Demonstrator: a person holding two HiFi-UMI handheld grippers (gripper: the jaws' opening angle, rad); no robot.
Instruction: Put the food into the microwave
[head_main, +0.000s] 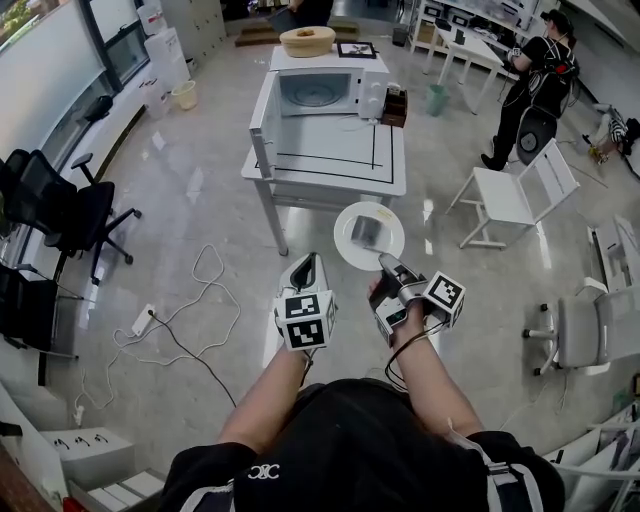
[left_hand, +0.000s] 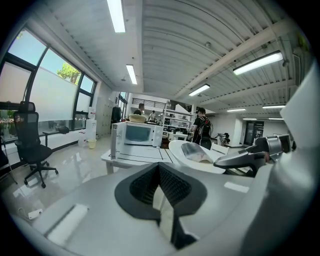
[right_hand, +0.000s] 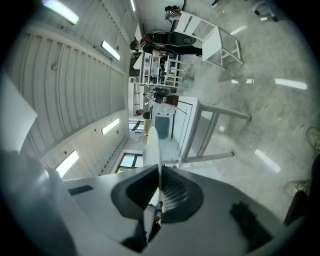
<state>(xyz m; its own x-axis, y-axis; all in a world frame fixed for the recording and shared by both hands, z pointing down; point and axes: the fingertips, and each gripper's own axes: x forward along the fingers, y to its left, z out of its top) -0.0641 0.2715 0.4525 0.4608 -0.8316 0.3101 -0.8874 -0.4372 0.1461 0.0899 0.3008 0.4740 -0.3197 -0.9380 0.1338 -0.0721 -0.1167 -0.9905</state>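
Note:
A white plate (head_main: 352, 218) carries a clear-wrapped piece of food (head_main: 367, 232). My right gripper (head_main: 385, 263) is shut on the plate's near rim and holds it level above the floor, short of the table. In the right gripper view the plate (right_hand: 152, 145) shows edge-on between the jaws. My left gripper (head_main: 310, 262) hangs beside it on the left, shut and holding nothing. Ahead, a white microwave (head_main: 320, 92) stands on a white table (head_main: 330, 165) with its door (head_main: 265, 112) swung open to the left. The left gripper view shows the microwave (left_hand: 137, 134) and the plate (left_hand: 197, 162).
A woven basket (head_main: 307, 40) rests on the microwave, with a brown box (head_main: 394, 105) to its right. A person (head_main: 530, 85) stands at the back right behind a white chair (head_main: 510, 190). Black office chairs (head_main: 60, 210) and floor cables (head_main: 190, 310) lie to the left.

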